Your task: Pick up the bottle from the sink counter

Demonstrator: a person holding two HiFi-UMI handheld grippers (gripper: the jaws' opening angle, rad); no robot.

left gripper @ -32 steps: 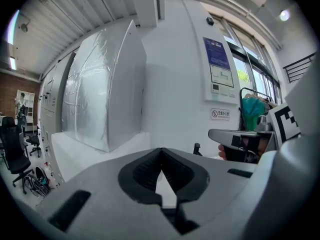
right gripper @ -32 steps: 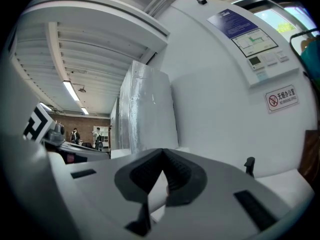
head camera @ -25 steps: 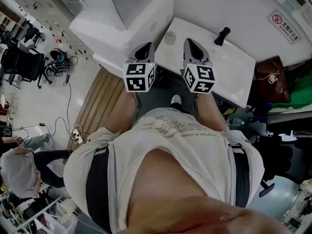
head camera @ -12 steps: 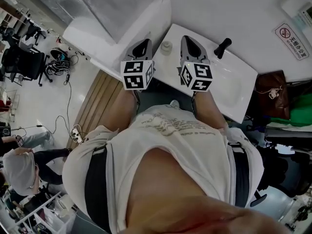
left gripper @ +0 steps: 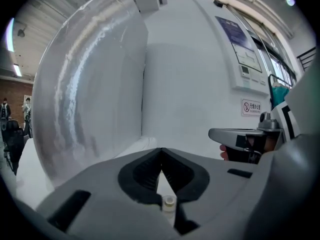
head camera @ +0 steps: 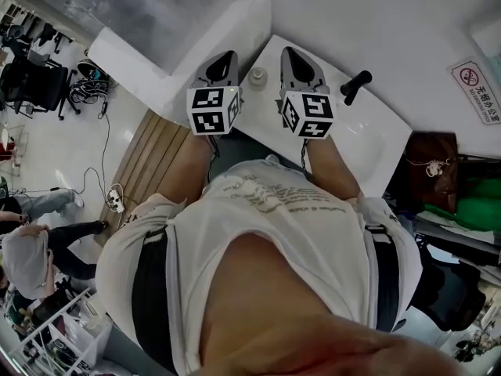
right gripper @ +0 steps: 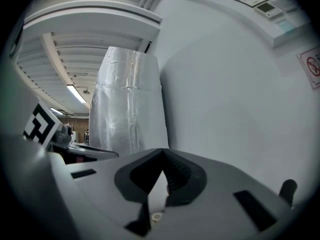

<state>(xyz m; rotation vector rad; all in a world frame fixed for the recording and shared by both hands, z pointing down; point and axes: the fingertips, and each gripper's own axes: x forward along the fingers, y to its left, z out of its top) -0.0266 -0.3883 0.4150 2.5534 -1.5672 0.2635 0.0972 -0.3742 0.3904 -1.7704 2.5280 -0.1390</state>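
A small pale bottle point(head camera: 257, 75) with a round cap stands on the white sink counter point(head camera: 344, 135), near its left end. Both grippers hang above the counter's front edge, one on each side of the bottle and apart from it. My left gripper point(head camera: 222, 59) is shut and holds nothing. My right gripper point(head camera: 293, 57) is shut and empty too. In the left gripper view the bottle point(left gripper: 169, 202) shows low down in the slot below the closed jaws point(left gripper: 161, 153). In the right gripper view its cap point(right gripper: 156, 216) peeks out below the closed jaws point(right gripper: 163, 157).
A black faucet handle point(head camera: 354, 86) rises at the back of the counter, right of the right gripper. A white wall stands behind the counter and a foil-wrapped column point(right gripper: 127, 104) at its left. A wooden floor panel point(head camera: 153, 159) lies below left.
Both grippers have moved up the head view towards the wall. The bottle now sits between them rather than ahead of them. The jaws stayed shut.
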